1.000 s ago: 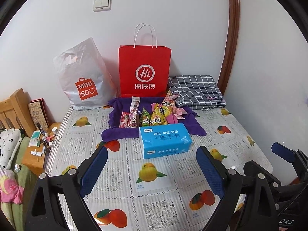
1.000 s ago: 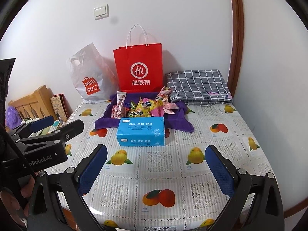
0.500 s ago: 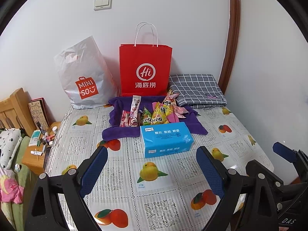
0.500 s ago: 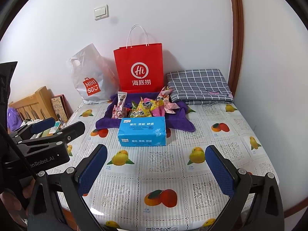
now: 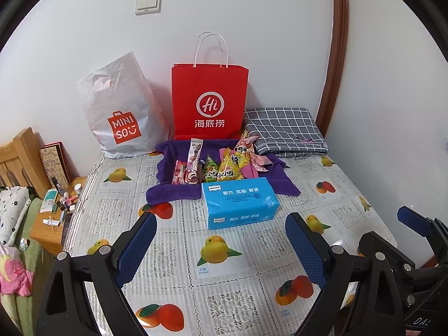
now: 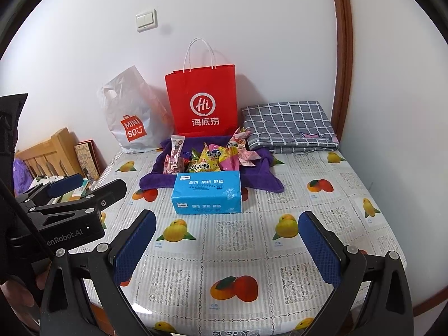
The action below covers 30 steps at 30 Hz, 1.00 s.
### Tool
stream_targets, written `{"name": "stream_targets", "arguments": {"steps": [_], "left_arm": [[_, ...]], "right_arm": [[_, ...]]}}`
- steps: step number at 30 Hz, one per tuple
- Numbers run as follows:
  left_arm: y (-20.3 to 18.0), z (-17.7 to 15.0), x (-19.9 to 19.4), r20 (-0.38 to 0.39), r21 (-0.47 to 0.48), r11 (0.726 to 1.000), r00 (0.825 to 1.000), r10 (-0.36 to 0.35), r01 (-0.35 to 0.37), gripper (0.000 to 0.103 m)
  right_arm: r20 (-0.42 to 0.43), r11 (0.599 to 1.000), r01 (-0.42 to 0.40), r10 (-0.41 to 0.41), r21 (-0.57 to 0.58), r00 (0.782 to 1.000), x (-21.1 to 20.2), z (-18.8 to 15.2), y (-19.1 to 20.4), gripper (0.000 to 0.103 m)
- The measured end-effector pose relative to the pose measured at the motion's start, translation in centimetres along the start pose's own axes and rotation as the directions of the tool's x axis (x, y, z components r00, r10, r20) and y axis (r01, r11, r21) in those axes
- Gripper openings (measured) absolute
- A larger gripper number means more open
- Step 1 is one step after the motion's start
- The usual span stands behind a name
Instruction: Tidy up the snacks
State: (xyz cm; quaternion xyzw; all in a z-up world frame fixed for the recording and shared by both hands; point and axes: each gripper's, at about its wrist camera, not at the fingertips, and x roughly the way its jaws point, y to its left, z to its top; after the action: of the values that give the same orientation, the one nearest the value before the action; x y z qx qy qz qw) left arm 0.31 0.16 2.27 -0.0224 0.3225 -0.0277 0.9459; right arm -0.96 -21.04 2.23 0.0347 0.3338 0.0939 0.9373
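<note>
White walls back a table under a fruit-print cloth. Against the wall at the far edge stand a red paper bag and a white Miniso bag, with a folded grey checked cloth in the far right corner. Mid-table, a blue tissue pack sits just in front of the snacks, heaped on a purple towel. Left gripper and right gripper hover over the near edge, fingers wide apart, holding nothing.
</note>
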Motion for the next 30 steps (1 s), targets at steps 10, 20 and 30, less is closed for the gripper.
{"name": "stream_targets", "arguments": {"steps": [10, 20, 30], "left_arm": [[-0.11, -0.01, -0.07, 0.0, 0.0, 1.0, 1.0, -0.005, 0.005, 0.093], [-0.14, 0.04, -0.17, 0.003, 0.002, 1.0, 1.0, -0.003, 0.003, 0.093], [-0.15, 0.04, -0.18, 0.003, 0.002, 1.0, 1.0, -0.003, 0.003, 0.093]], "right_arm": [[0.008, 1.0, -0.004, 0.004, 0.005, 1.0, -0.35, 0.03, 0.11, 0.1], [0.015, 1.0, -0.005, 0.005, 0.006, 1.0, -0.69, -0.06, 0.21, 0.1], [0.018, 1.0, -0.007, 0.007, 0.006, 1.0, -0.82, -0.05, 0.22, 0.1]]}}
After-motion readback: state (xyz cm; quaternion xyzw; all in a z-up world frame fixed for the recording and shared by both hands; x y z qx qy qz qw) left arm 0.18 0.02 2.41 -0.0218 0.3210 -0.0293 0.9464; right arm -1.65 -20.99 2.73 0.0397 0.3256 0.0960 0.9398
